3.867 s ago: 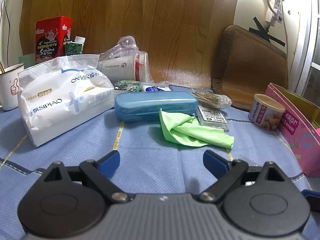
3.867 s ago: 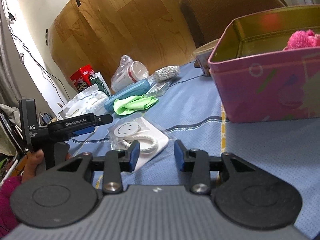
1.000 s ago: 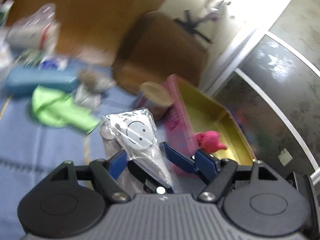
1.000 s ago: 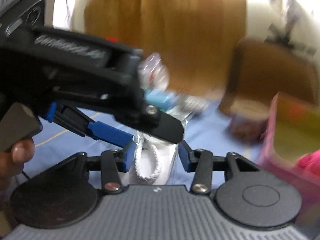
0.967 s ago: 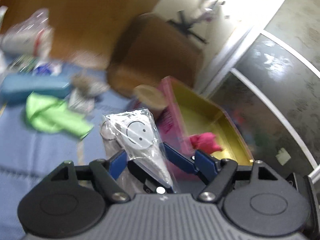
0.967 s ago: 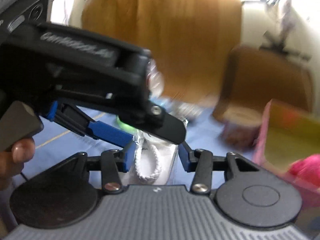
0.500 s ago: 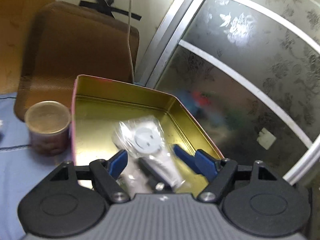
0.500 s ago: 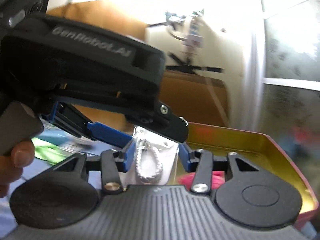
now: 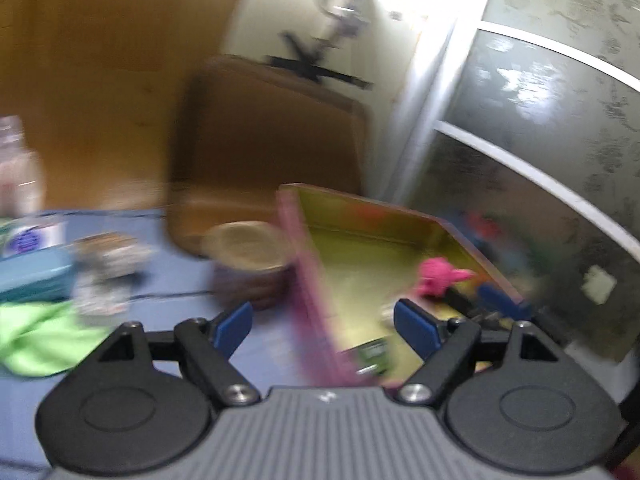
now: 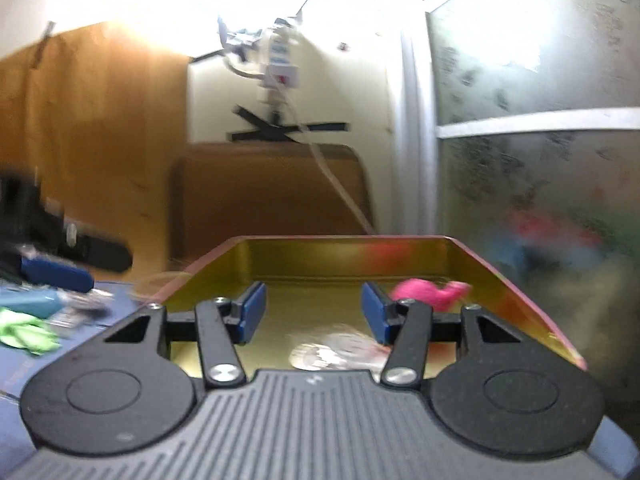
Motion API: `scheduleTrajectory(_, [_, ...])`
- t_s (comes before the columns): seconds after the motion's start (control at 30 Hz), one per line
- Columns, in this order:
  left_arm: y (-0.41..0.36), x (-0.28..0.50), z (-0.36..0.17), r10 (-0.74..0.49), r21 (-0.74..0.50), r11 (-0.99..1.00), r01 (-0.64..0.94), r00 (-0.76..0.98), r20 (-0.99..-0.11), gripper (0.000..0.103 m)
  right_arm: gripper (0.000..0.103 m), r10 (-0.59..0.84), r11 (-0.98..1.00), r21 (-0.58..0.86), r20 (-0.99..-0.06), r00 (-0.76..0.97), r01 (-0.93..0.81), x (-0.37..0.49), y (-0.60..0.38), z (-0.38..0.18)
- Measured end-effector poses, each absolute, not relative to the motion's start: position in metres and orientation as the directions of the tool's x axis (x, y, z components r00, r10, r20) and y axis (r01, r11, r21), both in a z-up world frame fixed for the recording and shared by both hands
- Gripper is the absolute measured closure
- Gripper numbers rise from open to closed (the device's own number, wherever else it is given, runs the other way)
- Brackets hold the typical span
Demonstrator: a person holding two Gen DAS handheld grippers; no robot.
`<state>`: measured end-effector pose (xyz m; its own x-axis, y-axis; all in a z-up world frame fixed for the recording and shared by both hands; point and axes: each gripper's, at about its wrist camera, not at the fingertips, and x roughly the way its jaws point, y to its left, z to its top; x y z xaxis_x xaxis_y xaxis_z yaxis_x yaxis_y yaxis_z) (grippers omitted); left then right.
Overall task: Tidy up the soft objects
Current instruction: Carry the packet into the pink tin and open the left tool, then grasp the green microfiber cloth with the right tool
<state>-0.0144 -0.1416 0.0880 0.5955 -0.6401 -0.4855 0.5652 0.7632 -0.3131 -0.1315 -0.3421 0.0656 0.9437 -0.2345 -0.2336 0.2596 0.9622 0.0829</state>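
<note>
The clear packet with a white smiley disc [image 10: 332, 352] lies on the gold floor of the pink tin [image 10: 520, 284], just below my right gripper [image 10: 314, 314]. That gripper's jaws are opening and nothing is between them. A pink plush [image 10: 428, 292] rests deeper in the tin, to the right. In the blurred left wrist view my left gripper [image 9: 324, 324] hangs over the tin's near pink wall [image 9: 304, 280]; its jaws are opening and hold nothing. The pink plush [image 9: 436, 276] shows inside, with the right gripper's blue fingers [image 9: 500, 304] beside it. A green cloth [image 9: 36, 336] lies on the table at the left.
A round can [image 9: 248, 252] stands against the tin's left wall. A blue case [image 9: 32, 276] and small packets lie further left on the blue tablecloth [image 9: 168, 312]. A brown chair back [image 10: 272, 192] and a frosted glass door [image 10: 540, 200] stand behind.
The smiley packet, earlier pinched between both grippers over the tin, now lies on the tin's floor. Both grippers have let go, and the left one has swung back to the left.
</note>
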Motion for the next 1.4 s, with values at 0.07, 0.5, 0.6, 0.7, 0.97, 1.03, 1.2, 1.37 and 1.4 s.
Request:
scheduleTrajectory(0.07, [-0.107,-0.013,0.079,-0.593,-0.315,0.803,0.506,0.629,-0.502,0.022,0.046,-0.147,0.98,0.097,-0.241,0.959,0.174,-0.123,-0.329,0.071])
scheduleTrajectory(0.5, [0.063,0.008,0.02,-0.282,-0.418,0.906,0.064,0.829,-0.484,0.02,0.033,0.302,0.952,0.128,-0.511,0.805,-0.276,-0.01,-0.171,0.046])
scheduleTrajectory(0.6, [0.061,0.011,0.019,-0.295,-0.425,0.902,0.072,0.822,-0.487,0.02,0.033,0.309,0.95,0.153,-0.57,0.762,-0.271,0.025,-0.152,0.034])
scheduleTrajectory(0.7, [0.055,0.009,0.02,-0.297,-0.4,0.911,0.096,0.826,-0.479,0.019,0.037,0.289,0.956,0.141,-0.602,0.744,-0.257,0.048,-0.138,0.021])
scheduleTrajectory(0.97, [0.053,0.007,0.02,-0.328,-0.389,0.911,0.138,0.815,-0.478,0.018,0.092,0.292,0.953,0.116,-0.599,0.746,-0.28,0.013,-0.142,0.026])
scheduleTrajectory(1.03, [0.048,0.006,0.02,-0.341,-0.373,0.913,0.164,0.809,-0.479,0.018,0.091,0.332,0.939,0.138,-0.592,0.734,-0.314,-0.013,-0.149,0.027])
scheduleTrajectory(1.2, [0.029,-0.001,0.023,-0.393,-0.326,0.911,0.254,0.776,-0.494,0.016,0.091,0.342,0.933,0.106,-0.565,0.751,-0.345,-0.086,-0.169,0.03])
scheduleTrajectory(1.37, [-0.008,-0.015,0.025,-0.601,-0.505,0.788,0.354,0.62,-0.504,0.016,0.092,0.292,0.954,0.108,-0.548,0.784,-0.28,-0.126,-0.197,0.028])
scheduleTrajectory(1.4, [-0.022,-0.018,0.027,-0.642,-0.523,0.76,0.386,0.575,-0.508,0.016,0.092,0.284,0.957,0.11,-0.542,0.791,-0.269,-0.129,-0.2,0.029])
